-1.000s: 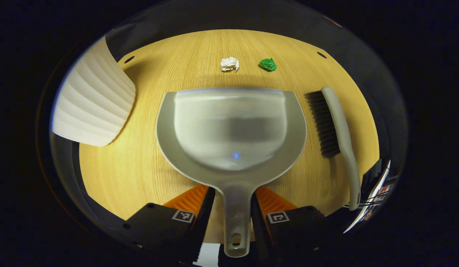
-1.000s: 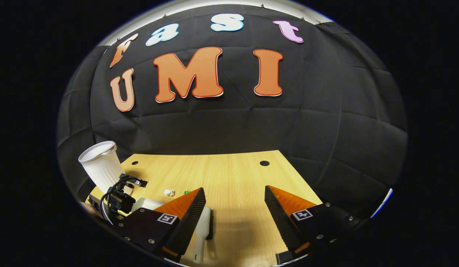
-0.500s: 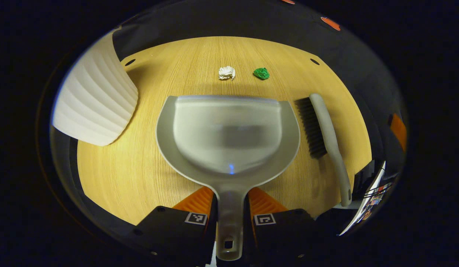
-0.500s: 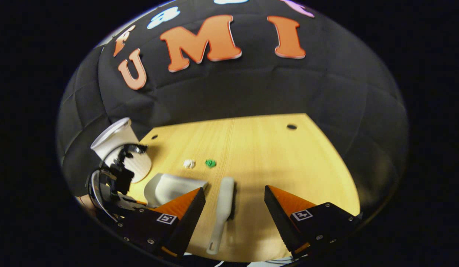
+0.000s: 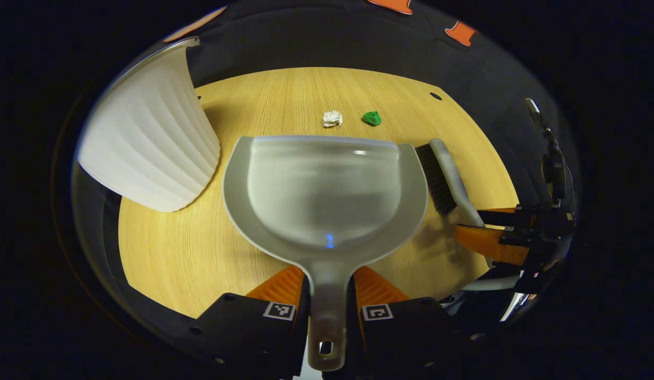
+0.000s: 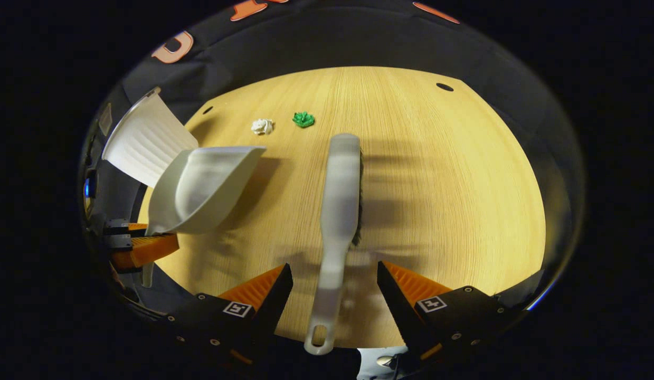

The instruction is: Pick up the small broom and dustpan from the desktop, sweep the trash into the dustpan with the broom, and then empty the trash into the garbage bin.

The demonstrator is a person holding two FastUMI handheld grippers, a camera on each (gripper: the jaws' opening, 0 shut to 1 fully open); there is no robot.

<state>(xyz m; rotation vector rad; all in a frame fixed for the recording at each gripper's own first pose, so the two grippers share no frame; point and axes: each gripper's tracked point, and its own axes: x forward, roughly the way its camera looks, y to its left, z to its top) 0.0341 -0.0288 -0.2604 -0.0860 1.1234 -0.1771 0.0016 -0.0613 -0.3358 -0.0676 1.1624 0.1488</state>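
A grey dustpan (image 5: 327, 190) lies in the middle of the left gripper view, mouth facing away. My left gripper (image 5: 327, 282) is shut on its handle. Beyond the pan's lip sit a white paper ball (image 5: 332, 118) and a green paper ball (image 5: 371, 117). The small broom (image 5: 445, 177) lies right of the pan, bristles toward it. In the right gripper view the broom (image 6: 340, 206) lies lengthwise on the desktop. Its handle runs between the fingers of my right gripper (image 6: 334, 279), which stands open and apart from it. The dustpan (image 6: 200, 187) shows at the left.
A white ribbed garbage bin (image 5: 147, 148) stands at the desk's left, close to the pan; the right gripper view has the bin (image 6: 142, 140) at far left. The wooden desktop (image 6: 464, 184) spreads right of the broom. My right gripper (image 5: 490, 232) reaches in near the desk's right edge.
The left gripper shut on the dustpan handle and has held it since. The right gripper tipped down and moved in, so the broom handle now lies between its open fingers.
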